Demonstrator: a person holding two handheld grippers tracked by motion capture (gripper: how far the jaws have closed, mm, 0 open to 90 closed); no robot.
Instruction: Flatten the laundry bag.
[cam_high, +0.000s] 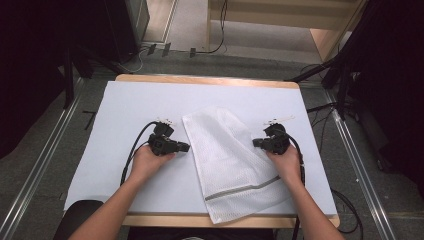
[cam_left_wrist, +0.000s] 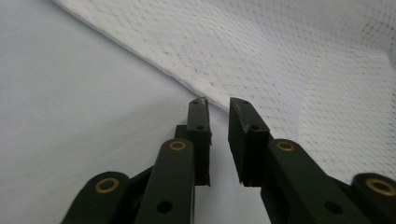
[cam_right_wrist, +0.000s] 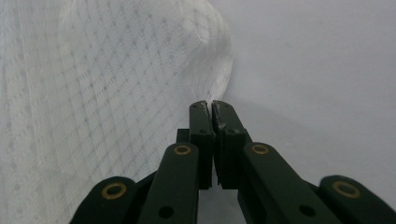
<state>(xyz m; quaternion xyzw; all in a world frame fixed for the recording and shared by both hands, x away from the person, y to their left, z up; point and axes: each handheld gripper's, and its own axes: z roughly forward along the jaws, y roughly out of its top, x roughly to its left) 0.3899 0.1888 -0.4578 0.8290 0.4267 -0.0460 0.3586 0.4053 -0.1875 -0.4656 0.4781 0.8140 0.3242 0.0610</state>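
Bag: white mesh, lying flat mid-table, running from 12 toward 5 o'clock, its grey band near the front edge.
Left gripper: sitting at the bag's 9 o'clock edge, jaws standing slightly apart, nothing between them; the mesh edge lying just past the tips.
Right gripper: sitting at the bag's 3 o'clock edge, jaws pressing together, pinching the bag's hem.
Table: white sheet lying under everything.

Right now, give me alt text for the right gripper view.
The right claw, jaws shut, pinches the edge of a white mesh laundry bag that spreads to the left. Pale table cover lies to the right.
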